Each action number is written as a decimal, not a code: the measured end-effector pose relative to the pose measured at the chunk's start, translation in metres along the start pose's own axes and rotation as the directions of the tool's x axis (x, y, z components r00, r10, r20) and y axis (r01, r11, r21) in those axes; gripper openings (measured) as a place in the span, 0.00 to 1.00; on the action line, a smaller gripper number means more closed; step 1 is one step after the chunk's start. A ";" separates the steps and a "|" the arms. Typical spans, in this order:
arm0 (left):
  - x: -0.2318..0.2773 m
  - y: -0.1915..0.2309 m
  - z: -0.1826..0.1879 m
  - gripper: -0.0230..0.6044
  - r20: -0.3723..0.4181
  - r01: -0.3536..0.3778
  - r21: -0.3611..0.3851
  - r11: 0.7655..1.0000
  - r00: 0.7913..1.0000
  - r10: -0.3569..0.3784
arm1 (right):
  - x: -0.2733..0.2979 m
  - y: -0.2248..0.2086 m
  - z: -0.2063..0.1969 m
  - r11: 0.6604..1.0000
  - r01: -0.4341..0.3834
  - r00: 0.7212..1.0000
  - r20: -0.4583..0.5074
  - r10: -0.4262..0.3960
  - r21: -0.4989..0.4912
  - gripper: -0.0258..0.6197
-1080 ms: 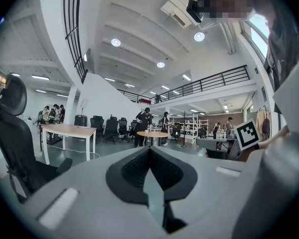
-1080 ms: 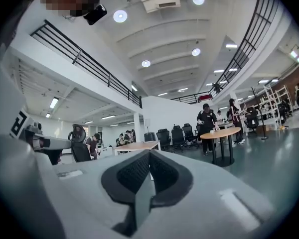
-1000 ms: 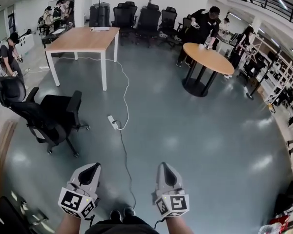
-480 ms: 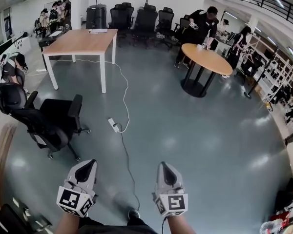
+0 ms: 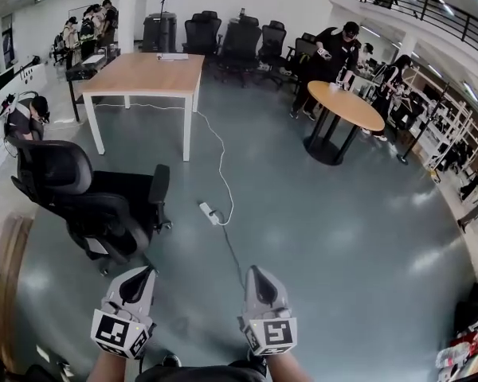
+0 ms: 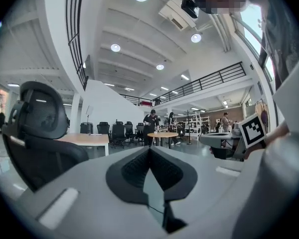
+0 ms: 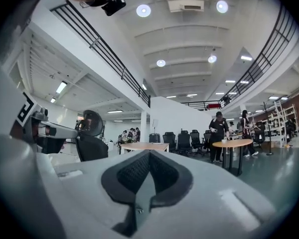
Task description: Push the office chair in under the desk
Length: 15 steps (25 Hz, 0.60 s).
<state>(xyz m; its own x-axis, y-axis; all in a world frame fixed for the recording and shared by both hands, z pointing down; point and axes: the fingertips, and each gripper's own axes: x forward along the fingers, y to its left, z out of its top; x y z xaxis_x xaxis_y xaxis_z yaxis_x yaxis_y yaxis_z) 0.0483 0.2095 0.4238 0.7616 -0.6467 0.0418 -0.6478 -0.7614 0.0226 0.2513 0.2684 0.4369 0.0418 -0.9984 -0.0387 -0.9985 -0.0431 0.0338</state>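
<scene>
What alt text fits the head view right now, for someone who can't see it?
A black wheeled office chair stands on the grey floor at left, apart from the rectangular wooden desk with white legs beyond it. The left gripper and right gripper sit low in frame, fingers shut, empty, touching nothing. A white power strip lies right of the chair.

We have open floor ahead; the office chair blocks the left (a cable trails just beside it).
</scene>
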 end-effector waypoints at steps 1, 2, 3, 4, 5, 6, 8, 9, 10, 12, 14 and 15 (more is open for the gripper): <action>-0.010 0.017 0.001 0.07 0.002 -0.002 -0.014 1.000 1.000 0.002 | 0.005 0.020 0.004 1.000 -0.010 1.000 0.006 0.010 -0.007 0.03; -0.018 0.032 0.003 0.06 0.001 -0.005 -0.024 1.000 1.000 0.005 | 0.009 0.038 0.008 1.000 -0.017 1.000 0.009 0.017 -0.012 0.03; -0.026 0.045 0.005 0.06 -0.002 -0.009 -0.029 1.000 1.000 0.009 | 0.011 0.054 0.012 1.000 -0.020 1.000 0.009 0.021 -0.016 0.03; -0.032 0.057 0.007 0.06 -0.006 -0.010 -0.032 0.999 1.000 0.010 | 0.013 0.067 0.014 1.000 -0.022 1.000 0.004 0.022 -0.017 0.03; -0.036 0.066 0.007 0.07 -0.009 -0.011 -0.039 0.999 1.000 0.010 | 0.013 0.077 0.013 1.000 -0.024 1.000 -0.010 0.024 -0.020 0.03; -0.039 0.073 0.005 0.07 -0.011 -0.010 -0.050 0.999 1.000 0.009 | 0.012 0.087 0.008 0.999 -0.026 0.999 -0.031 0.026 -0.025 0.03; -0.042 0.080 -0.002 0.06 -0.013 -0.002 -0.074 0.997 1.000 0.001 | 0.007 0.101 -0.004 0.999 -0.030 0.997 -0.074 0.028 -0.034 0.03; -0.042 0.081 -0.006 0.07 -0.013 0.007 -0.080 0.997 1.000 -0.008 | 0.005 0.106 -0.008 0.999 -0.033 0.996 -0.086 0.030 -0.033 0.03; -0.041 0.080 -0.008 0.07 -0.013 0.019 -0.084 0.996 1.000 -0.020 | 0.003 0.109 -0.010 0.999 -0.037 0.995 -0.089 0.034 -0.028 0.03; -0.037 0.076 -0.008 0.06 -0.011 0.043 -0.089 0.995 0.999 -0.045 | 0.002 0.113 -0.005 0.999 -0.044 0.996 -0.078 0.042 -0.020 0.03; -0.033 0.073 -0.012 0.06 -0.008 0.061 -0.094 0.994 0.998 -0.062 | 0.004 0.107 -0.005 0.999 -0.037 0.997 -0.073 0.035 -0.021 0.03; -0.031 0.072 -0.013 0.06 -0.007 0.064 -0.096 0.993 0.998 -0.065 | 0.005 0.103 -0.008 0.999 -0.032 0.997 -0.073 0.031 -0.018 0.03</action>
<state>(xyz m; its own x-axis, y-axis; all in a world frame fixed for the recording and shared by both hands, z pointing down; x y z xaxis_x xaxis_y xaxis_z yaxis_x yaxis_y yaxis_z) -0.0222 0.1755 0.4371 0.8017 -0.5958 0.0476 -0.5968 -0.7933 0.1206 0.1488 0.2586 0.4480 0.0133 -0.9993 0.0357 -0.9985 -0.0114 0.0535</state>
